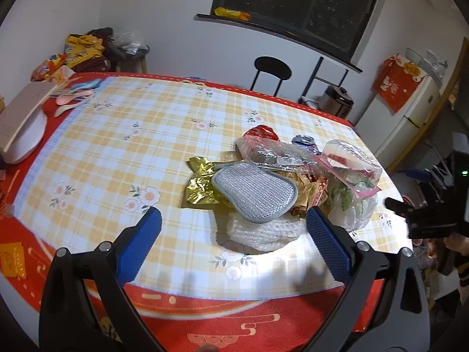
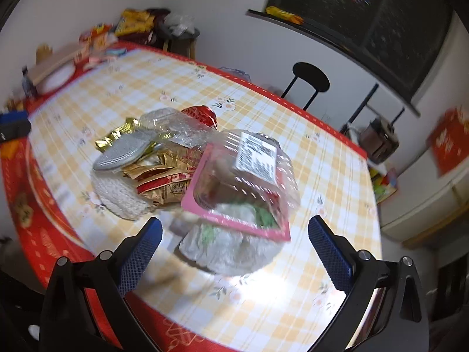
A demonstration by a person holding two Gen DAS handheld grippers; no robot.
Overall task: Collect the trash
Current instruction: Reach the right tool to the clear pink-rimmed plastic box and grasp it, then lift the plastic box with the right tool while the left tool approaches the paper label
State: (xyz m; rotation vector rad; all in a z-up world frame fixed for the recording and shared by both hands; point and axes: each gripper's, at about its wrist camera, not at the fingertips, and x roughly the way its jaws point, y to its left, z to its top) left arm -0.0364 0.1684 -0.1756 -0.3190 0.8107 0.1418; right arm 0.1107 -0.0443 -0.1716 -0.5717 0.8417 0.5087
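A clear clamshell box (image 2: 252,170) with pink rim held unclear reddish contents atop the trash pile (image 1: 263,187) on the checked table (image 1: 117,146). My left gripper (image 1: 233,220) and right gripper (image 2: 234,228) hung wide open, empty, just short of the pile.

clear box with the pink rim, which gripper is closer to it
Right. The right gripper hangs open just short of the clear box. The left gripper faces the grey pad, with the box farther off to its right.
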